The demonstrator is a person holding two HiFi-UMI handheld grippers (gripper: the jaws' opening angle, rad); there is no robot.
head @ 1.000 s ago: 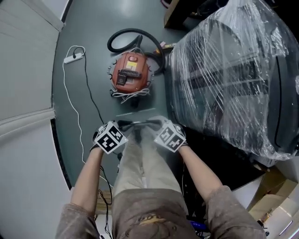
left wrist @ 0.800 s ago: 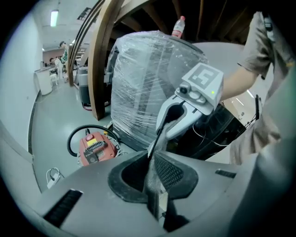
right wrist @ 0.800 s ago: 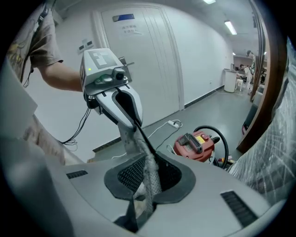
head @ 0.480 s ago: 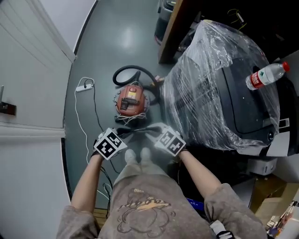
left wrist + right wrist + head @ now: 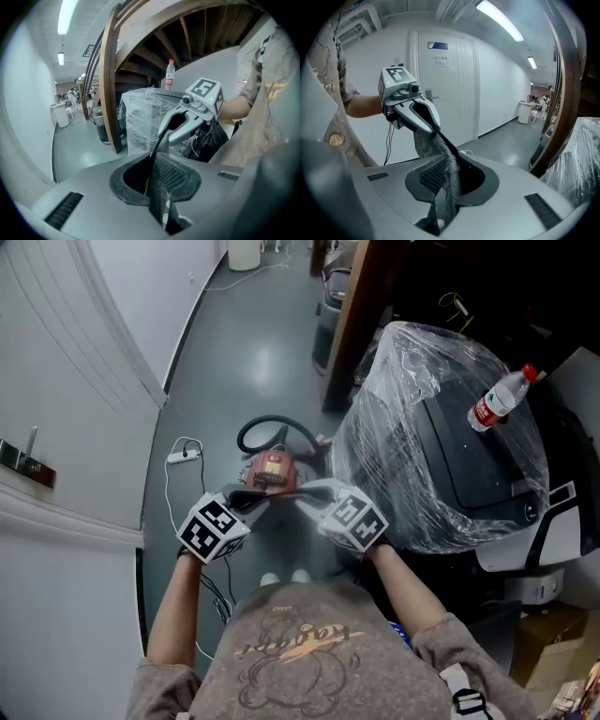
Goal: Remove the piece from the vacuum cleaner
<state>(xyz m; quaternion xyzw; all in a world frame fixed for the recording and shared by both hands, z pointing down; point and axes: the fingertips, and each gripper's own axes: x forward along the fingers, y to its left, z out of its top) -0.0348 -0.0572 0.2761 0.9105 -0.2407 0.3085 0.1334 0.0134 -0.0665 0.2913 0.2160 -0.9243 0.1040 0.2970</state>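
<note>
The red vacuum cleaner (image 5: 272, 469) stands on the grey floor far below, with its black hose (image 5: 265, 431) curled behind it. A thin, dark, dusty filter piece (image 5: 274, 493) hangs stretched between my two grippers, well above the cleaner. My left gripper (image 5: 249, 501) is shut on its left end, and in the left gripper view the piece (image 5: 157, 174) stands pinched edge-on in the jaws. Shut on the other end is my right gripper (image 5: 306, 495), which pinches the piece (image 5: 449, 174) the same way. Each gripper view shows the opposite gripper, the right gripper (image 5: 174, 125) and the left gripper (image 5: 425, 123).
A black machine wrapped in clear plastic (image 5: 441, 451) stands to the right, with a water bottle (image 5: 494, 399) on top. A white power strip and cable (image 5: 182, 456) lie on the floor at left. A white door (image 5: 66, 427) lines the left side; a wooden post (image 5: 352, 324) stands behind.
Both grippers have risen together with the piece held between them. The vacuum cleaner now looks smaller and farther below, and more of the room shows.
</note>
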